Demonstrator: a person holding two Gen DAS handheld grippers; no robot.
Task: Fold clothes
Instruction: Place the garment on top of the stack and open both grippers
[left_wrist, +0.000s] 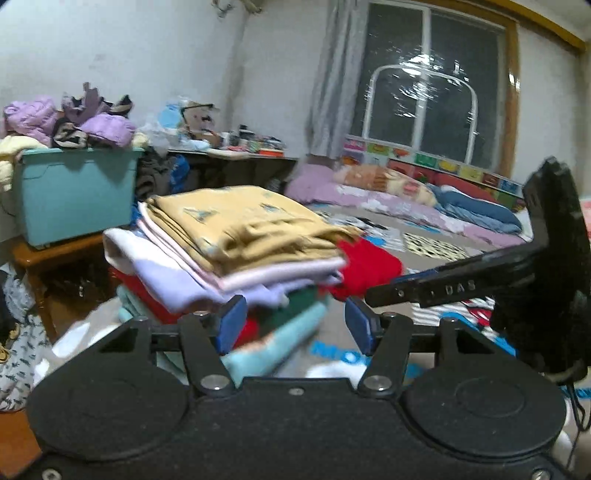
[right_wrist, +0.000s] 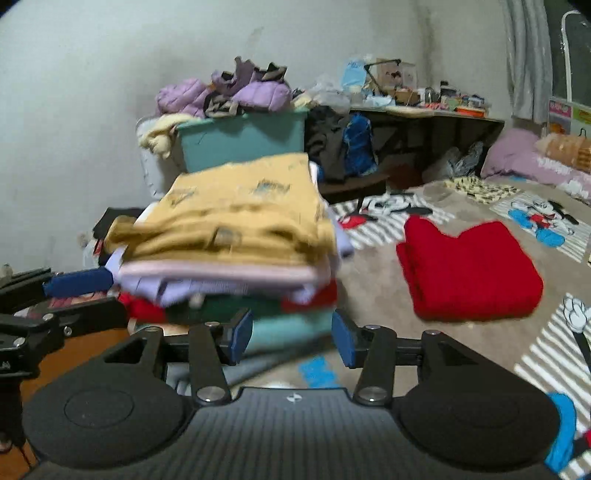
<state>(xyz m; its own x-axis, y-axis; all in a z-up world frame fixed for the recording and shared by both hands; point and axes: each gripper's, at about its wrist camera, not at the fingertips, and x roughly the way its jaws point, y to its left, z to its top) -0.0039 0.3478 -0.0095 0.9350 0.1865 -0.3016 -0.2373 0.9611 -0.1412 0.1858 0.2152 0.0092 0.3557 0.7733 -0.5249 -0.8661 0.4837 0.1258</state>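
Most of the folding looks finished to me. In front of my two claws stands a pile of folded clothes (right_wrist: 236, 251) on the bed (right_wrist: 373, 280), which is covered with a beige cartoon-print sheet. On top lies a mustard-yellow garment (right_wrist: 240, 218) with small grey-blue prints; it looks soft and thick, like cotton fleece. Under it I see a pale pink layer, a lilac one, then red, dark green and light teal at the bottom. The edges are not fully even, so the pile leans a little.

To the right of the pile, apart from it, lies a red knitted piece (right_wrist: 469, 269), folded in a rough square with a notch on its far edge. I judge it must go on the pile next.

My left claw (left_wrist: 291, 325) is released and carries nothing, its blue pads close to the bottom of the pile. My right claw (right_wrist: 291, 338) is also released and empty, low before the teal layer.

Behind, a teal plastic bin (right_wrist: 240, 142) is heaped with unfolded lilac padded jackets (right_wrist: 221, 94), so perhaps more work is left.
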